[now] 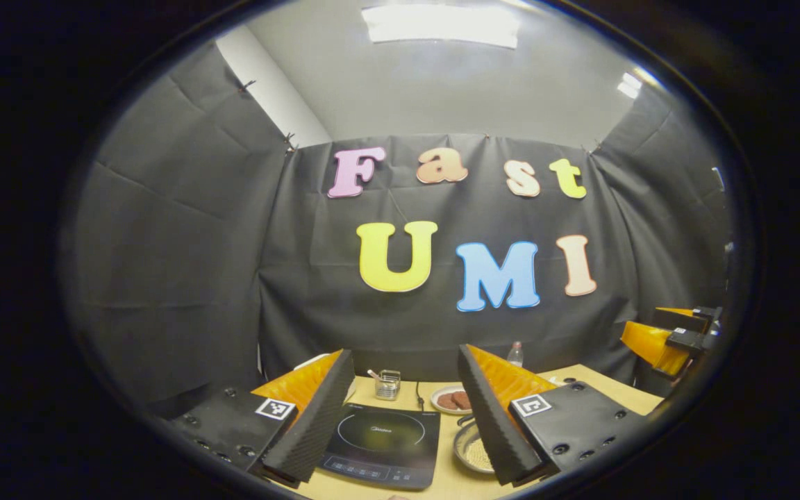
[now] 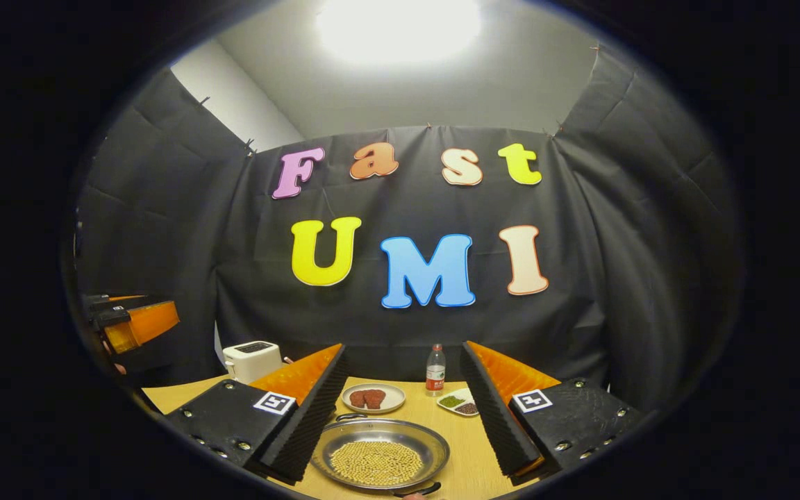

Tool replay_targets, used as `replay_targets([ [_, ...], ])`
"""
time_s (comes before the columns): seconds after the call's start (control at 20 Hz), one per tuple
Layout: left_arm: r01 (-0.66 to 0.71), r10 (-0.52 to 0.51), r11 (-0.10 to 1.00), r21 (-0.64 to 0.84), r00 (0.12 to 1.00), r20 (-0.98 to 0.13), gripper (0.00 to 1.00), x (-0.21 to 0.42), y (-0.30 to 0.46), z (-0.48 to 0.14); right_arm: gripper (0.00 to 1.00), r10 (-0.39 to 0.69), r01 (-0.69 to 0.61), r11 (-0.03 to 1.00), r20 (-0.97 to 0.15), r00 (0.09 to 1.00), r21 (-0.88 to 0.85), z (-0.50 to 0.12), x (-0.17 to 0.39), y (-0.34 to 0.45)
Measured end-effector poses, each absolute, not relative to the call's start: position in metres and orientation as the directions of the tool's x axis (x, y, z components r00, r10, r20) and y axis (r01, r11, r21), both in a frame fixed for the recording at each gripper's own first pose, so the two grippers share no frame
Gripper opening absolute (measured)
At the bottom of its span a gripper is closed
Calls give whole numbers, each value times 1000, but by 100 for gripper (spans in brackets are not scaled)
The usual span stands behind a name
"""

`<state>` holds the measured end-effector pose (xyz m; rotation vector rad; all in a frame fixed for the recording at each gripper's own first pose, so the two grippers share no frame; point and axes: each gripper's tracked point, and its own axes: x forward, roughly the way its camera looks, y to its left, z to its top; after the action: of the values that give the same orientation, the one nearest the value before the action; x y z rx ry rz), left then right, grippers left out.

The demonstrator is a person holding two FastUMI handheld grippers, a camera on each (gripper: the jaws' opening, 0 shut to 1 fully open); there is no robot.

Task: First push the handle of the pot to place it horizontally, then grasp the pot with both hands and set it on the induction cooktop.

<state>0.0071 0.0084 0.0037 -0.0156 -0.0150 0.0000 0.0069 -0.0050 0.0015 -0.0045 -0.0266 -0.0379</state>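
In the left gripper view, the left tool (image 1: pixel 405 417) hangs above the worktop (image 1: pixel 601 385) with its fingers spread wide and nothing between them. Below the gap lies the cooktop (image 1: pixel 382 444). The pot (image 1: pixel 473 451) sits just right of the cooktop, partly hidden by the right finger. Behind them stand a glass (image 1: pixel 387 384) and a plate (image 1: pixel 450 399) with brown pieces. The right tool (image 1: pixel 671 337) shows at the far right edge.

In the right gripper view, the right tool (image 2: pixel 405 417) is likewise wide open and empty, held above the pot (image 2: pixel 380 455), which holds yellow grains and rests on the worktop (image 2: pixel 459 451). Behind it are the plate (image 2: pixel 373 398), a bottle (image 2: pixel 435 370), a small dish (image 2: pixel 459 403) and a toaster (image 2: pixel 253 360). The left tool (image 2: pixel 132 323) shows at the left edge.
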Motion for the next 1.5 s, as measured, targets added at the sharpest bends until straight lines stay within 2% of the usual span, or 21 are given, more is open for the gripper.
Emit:
replay_targets([
  [0.05,7,-6,1000,-19,1000,19,100,6,7,4,98,-49,49,999,31,998,-5,3,6,-7],
  [0.45,45,-45,999,-6,999,-4,100,11,7,-9,98,-128,128,992,17,992,-3,-5,-3,-30],
  [0.85,53,-53,999,-3,998,17,100,18,19,-1,97,-114,114,993,-14,993,-6,-15,-1,-15],
  [0.95,54,-54,999,-9,998,18,100,20,22,-2,84,-105,105,994,-28,994,-10,-20,0,-8],
  [1.05,55,-54,998,-14,998,20,100,22,28,-2,79,-97,96,995,-41,994,-17,-23,1,0],
  [1.1,55,-55,998,-16,998,22,100,23,31,-1,58,-93,92,996,-44,995,-15,-24,0,2],
  [1.15,56,-56,998,-18,998,23,100,23,33,-2,57,-79,79,997,-63,995,-10,-31,5,10],
  [1.2,58,-58,998,-21,998,21,100,24,35,-2,49,-89,88,996,-73,993,-13,-35,0,9],
  [1.25,62,-61,998,-24,998,20,100,24,37,-4,36,-53,54,999,-96,994,0,-39,1,22],
  [1.3,67,-66,997,-26,998,16,100,25,40,-5,36,-91,90,996,-113,989,-19,-56,9,18],
  [1.35,74,-74,997,-25,997,11,100,25,40,-9,14,-114,111,993,-111,987,-28,-49,7,10],
  [1.4,79,-79,997,-21,997,6,100,26,41,-12,6,-83,80,997,-141,986,-23,-60,4,16],
  [1.5,89,-89,996,-21,996,0,100,28,46,-17,6,-46,38,998,-218,975,-41,-83,-3,36],
])
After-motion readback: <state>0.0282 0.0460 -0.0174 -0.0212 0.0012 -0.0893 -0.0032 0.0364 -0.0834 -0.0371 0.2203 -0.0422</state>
